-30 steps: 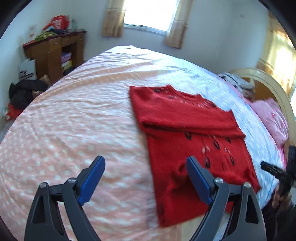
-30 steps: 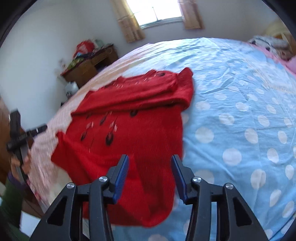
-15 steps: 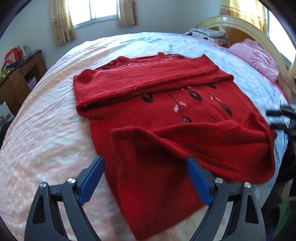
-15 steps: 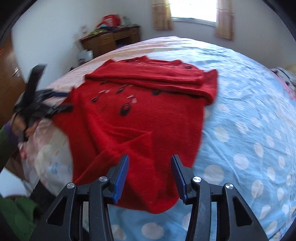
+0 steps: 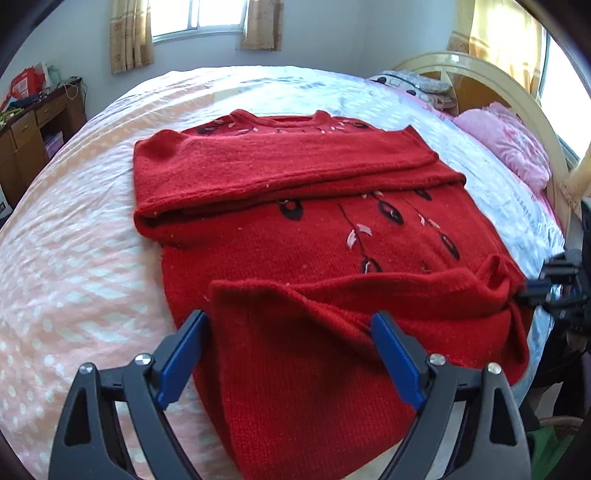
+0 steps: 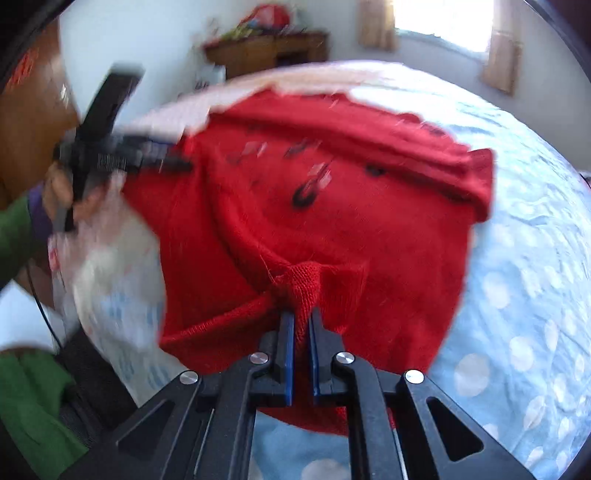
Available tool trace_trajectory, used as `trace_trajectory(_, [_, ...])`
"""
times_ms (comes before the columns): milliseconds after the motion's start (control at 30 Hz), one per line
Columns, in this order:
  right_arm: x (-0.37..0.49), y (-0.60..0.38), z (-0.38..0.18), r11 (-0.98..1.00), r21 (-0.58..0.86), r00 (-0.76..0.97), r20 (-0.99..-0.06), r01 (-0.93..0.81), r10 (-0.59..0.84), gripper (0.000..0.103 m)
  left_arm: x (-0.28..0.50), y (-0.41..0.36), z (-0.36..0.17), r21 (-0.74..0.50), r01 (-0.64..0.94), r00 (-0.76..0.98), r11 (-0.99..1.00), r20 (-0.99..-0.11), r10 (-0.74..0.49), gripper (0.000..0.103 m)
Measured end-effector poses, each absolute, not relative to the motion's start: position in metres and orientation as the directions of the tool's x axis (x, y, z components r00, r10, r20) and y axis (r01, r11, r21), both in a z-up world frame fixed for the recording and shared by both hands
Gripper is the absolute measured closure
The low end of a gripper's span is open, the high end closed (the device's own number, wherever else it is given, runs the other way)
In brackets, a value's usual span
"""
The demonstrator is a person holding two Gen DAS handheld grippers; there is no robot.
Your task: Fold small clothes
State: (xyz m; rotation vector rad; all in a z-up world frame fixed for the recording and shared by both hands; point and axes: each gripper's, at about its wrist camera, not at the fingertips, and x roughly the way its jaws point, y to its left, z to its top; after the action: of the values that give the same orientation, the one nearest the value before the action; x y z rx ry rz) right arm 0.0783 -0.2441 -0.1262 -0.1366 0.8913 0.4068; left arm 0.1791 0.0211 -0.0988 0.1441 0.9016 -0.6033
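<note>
On the bed: a red knitted sweater with black and white leaf motifs (image 5: pixel 332 236) lies spread across a wide bed with a pink and pale blue dotted cover (image 5: pixel 74 229), its neckline at the far side and its hem at the near edge.
Sweater shape: both sleeves are folded across the chest in a band at the far end; the near hem is bunched up into a raised ridge running left to right.
Left gripper: the black left gripper with blue pads (image 5: pixel 291 354) hangs over the near left part of the sweater, its jaws spread wide; the hem cloth lies between and under them, and the pads do not press on it.
Right gripper: the right gripper (image 6: pixel 302 325) has its blue pads closed to a thin slit, pinching a tuft of the red knit at the near right corner of the hem; the cloth gathers into creases that run into the pinch.
Right gripper from the left view: it shows at the right edge of the bed (image 5: pixel 550 291), tips at the sweater's right corner.
Person: a hand (image 6: pixel 64 192) with a green sleeve holds the left gripper's handle, blurred.
Far side: a curtained window (image 5: pixel 199 18) is in the far wall.
Far left: a wooden desk (image 5: pixel 29 129) stands piled with things.
Far right: a pink pillow (image 5: pixel 506 140) rests beside a cream curved headboard (image 5: pixel 491 70).
</note>
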Motion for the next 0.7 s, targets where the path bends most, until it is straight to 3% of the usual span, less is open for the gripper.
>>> trace_trajectory(167, [0.103,-0.312,-0.121,0.941,0.316,0.638,-0.7,-0.125,0.32,0.097,0.187,0.031,-0.096,-0.236,0.51,0.45,0.827,-0.746,-0.491,0.012])
trace_trajectory(333, [0.102,-0.306,-0.141,0.924,0.358,0.607,-0.709,-0.131,0.361,0.097,0.185,0.034,-0.097,-0.265,0.528,0.436,0.807,-0.731,-0.525,0.012])
trace_trajectory(500, [0.11,-0.324,-0.144,0.868,0.49,0.617,-0.661,-0.076,0.428,0.096,0.19,0.036,-0.098,-0.278,0.527,0.434,0.803,-0.724,-0.535,0.014])
trace_trajectory(567, [0.11,-0.329,-0.142,0.864,0.498,0.62,-0.657,-0.072,0.43,0.096,0.192,0.036,-0.098,-0.286,0.517,0.441,0.807,-0.719,-0.537,0.024])
trace_trajectory(633, [0.109,-0.327,-0.139,0.865,0.496,0.622,-0.655,-0.075,0.429,0.096,0.193,0.038,-0.098,-0.302,0.507,0.442,0.807,-0.713,-0.544,0.052])
trace_trajectory(700, [0.107,-0.329,-0.138,0.855,0.513,0.625,-0.646,-0.07,0.439,0.096,0.196,0.042,-0.1,-0.325,0.485,0.443,0.812,-0.709,-0.549,0.069])
